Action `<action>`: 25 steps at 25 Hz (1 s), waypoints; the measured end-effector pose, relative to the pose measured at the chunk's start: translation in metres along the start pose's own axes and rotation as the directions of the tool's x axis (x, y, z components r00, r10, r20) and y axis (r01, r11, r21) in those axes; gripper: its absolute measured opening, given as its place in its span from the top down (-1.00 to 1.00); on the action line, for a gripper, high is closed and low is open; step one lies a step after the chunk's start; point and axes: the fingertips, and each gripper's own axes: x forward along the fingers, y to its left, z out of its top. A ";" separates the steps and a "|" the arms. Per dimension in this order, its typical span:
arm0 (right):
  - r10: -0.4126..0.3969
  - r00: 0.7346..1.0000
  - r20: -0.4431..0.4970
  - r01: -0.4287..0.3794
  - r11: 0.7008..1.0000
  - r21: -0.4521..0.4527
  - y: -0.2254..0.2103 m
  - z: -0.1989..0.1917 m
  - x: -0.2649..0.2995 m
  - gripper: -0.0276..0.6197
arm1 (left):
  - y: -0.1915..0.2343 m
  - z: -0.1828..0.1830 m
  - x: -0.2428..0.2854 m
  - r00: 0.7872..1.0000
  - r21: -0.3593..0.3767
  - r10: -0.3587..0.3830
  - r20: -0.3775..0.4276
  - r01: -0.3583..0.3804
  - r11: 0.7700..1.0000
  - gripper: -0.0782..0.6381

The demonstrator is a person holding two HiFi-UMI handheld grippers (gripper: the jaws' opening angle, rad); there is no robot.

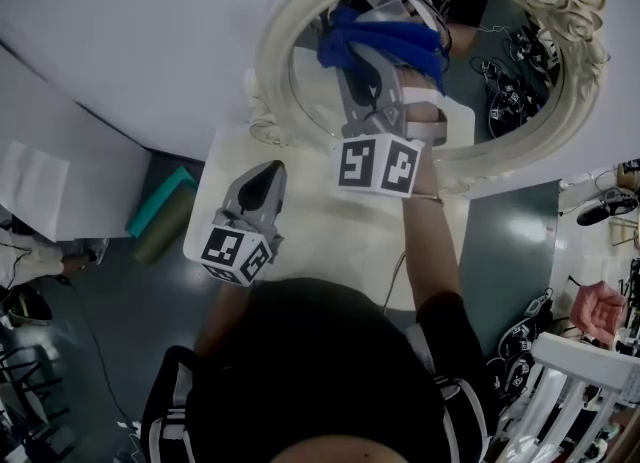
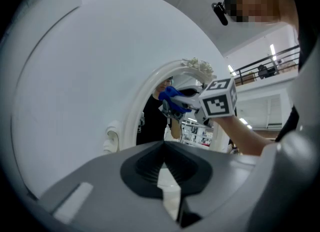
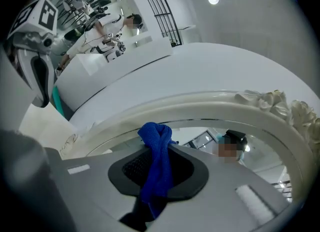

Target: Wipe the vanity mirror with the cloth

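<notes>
Blue cloth (image 3: 157, 146) held up at the mirror glass.
The right gripper (image 1: 375, 49) had its jaws clenched on the bunched cloth, which looked limp and light. The fragile-looking vanity mirror (image 1: 300, 21) stood far on the counter (image 1: 330, 241). The left gripper (image 1: 265, 176) had its jaws closed on nothing.

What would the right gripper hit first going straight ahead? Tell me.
The mirror glass. The right gripper, shut on the cloth, points straight at it, cloth leading; it may already touch, depth is unclear.
</notes>
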 end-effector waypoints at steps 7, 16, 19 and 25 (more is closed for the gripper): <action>0.085 0.995 -0.051 -0.088 0.994 -0.060 0.069 -0.027 0.008 0.73 | 0.007 0.004 -0.005 1.000 0.006 0.019 0.008 -0.019 1.000 0.75; 0.174 0.976 -0.132 -0.190 0.974 -0.122 0.190 -0.099 0.004 0.73 | 0.004 0.000 -0.012 1.000 0.007 0.025 -0.002 -0.025 1.000 0.75; 0.244 0.953 -0.179 -0.262 0.961 -0.088 0.229 -0.133 -0.004 0.73 | 0.004 0.001 -0.015 1.000 0.010 0.031 -0.004 -0.031 0.999 0.75; 0.304 0.931 -0.200 -0.326 0.941 -0.088 0.261 -0.179 -0.022 0.73 | 0.002 -0.002 -0.017 0.999 0.013 0.034 -0.014 -0.034 0.999 0.75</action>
